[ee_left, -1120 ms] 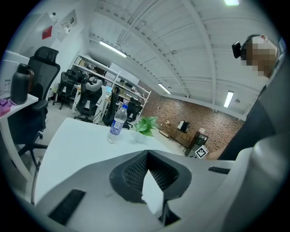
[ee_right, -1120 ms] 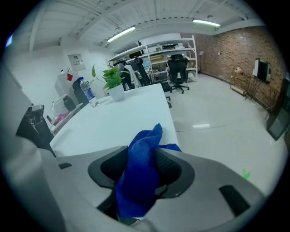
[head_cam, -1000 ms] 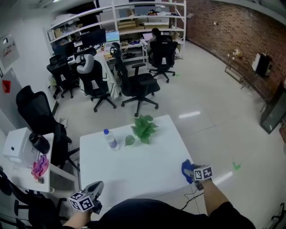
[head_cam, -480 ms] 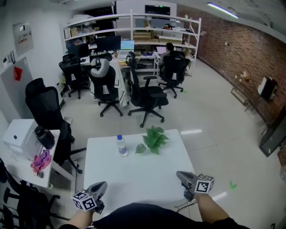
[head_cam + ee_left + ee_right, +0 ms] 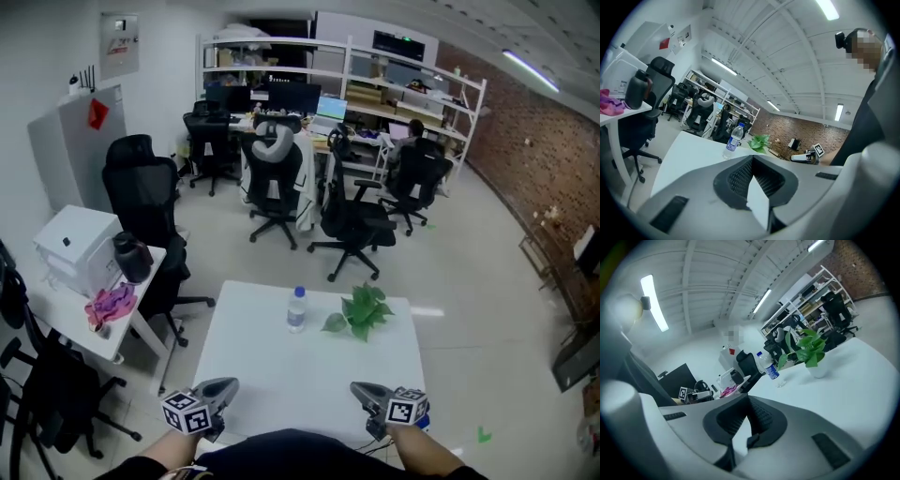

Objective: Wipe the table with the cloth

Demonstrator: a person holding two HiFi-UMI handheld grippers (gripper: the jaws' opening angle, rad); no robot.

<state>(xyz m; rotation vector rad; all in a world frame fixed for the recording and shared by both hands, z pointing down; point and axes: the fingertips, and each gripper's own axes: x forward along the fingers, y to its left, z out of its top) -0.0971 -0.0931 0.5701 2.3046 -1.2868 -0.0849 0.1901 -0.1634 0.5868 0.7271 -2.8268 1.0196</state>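
The white table (image 5: pixel 281 366) carries a clear water bottle (image 5: pixel 296 309) and a small green plant (image 5: pixel 361 312) near its far side. My left gripper (image 5: pixel 228 386) is over the near left corner and my right gripper (image 5: pixel 361 390) over the near right. Both point toward the far side. In the left gripper view the jaws (image 5: pixel 752 161) are together with nothing between them. The right gripper view shows the same for the right gripper (image 5: pixel 749 401). A sliver of blue (image 5: pixel 427 423) shows behind the right gripper's marker cube; I cannot tell whether it is the cloth.
A low side table (image 5: pixel 66 314) on the left holds a white box (image 5: pixel 75 246), a black flask (image 5: pixel 131 255) and a pink rag (image 5: pixel 111 302). Black office chairs (image 5: pixel 352 220) stand beyond the table. Desks, shelves and a seated person (image 5: pixel 417 150) are at the back.
The right gripper moved from the table's right edge, where blue cloth lay at its jaws, to the near edge; no cloth shows at its jaws now. The view swung left.
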